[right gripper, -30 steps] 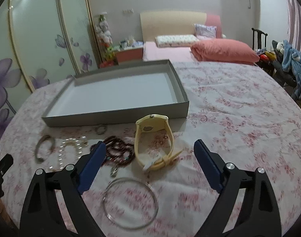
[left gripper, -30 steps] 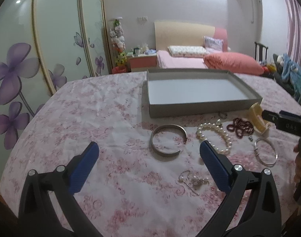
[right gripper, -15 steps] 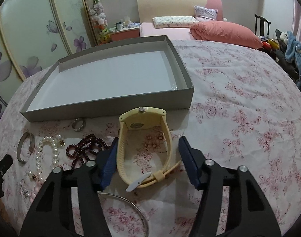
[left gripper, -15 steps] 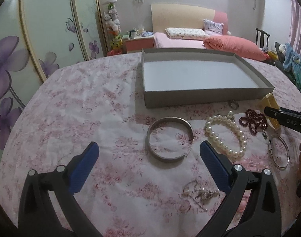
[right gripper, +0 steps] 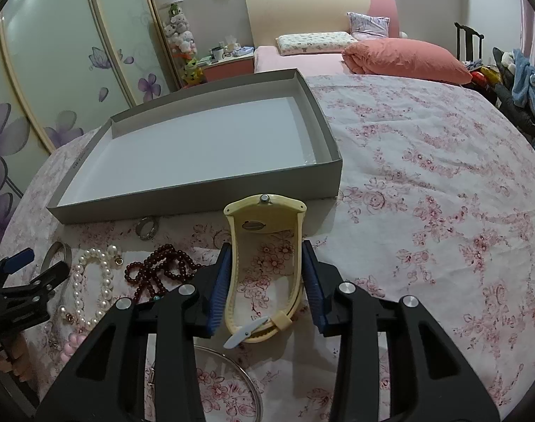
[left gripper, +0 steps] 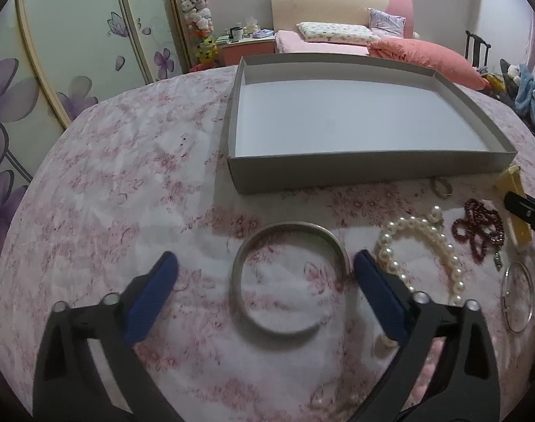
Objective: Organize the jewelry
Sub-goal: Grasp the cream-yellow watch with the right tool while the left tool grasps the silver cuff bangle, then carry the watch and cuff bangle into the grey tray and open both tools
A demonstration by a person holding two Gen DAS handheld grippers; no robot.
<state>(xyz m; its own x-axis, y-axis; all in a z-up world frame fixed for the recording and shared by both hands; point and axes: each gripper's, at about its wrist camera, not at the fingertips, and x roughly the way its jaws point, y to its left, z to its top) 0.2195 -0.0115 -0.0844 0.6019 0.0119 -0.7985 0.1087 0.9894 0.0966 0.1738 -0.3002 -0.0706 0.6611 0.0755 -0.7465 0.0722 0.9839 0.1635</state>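
Note:
A cream yellow watch (right gripper: pixel 264 246) lies on the floral tablecloth in front of the grey box (right gripper: pixel 197 200). My right gripper (right gripper: pixel 265 274) is closed around the watch's strap, both blue pads touching its sides. My left gripper (left gripper: pixel 264 277) is open, with a silver cuff bangle (left gripper: pixel 288 277) between its pads; the right pad is next to the bangle's edge. A pearl bracelet (left gripper: pixel 425 253), a dark red bead bracelet (left gripper: pixel 478 232), a thin wire bangle (left gripper: pixel 517 299) and a ring (left gripper: pixel 441 186) lie to the right. The box is empty.
Earrings and small pearl pieces (left gripper: pixel 334 397) lie near the table's front edge under my left gripper. A small pink item (right gripper: pixel 72 344) lies at the left in the right wrist view. A bed and a wardrobe stand behind the table.
My right gripper moved forward and closed on the watch strap. My left gripper moved forward and down until the silver bangle lies between its open pads.

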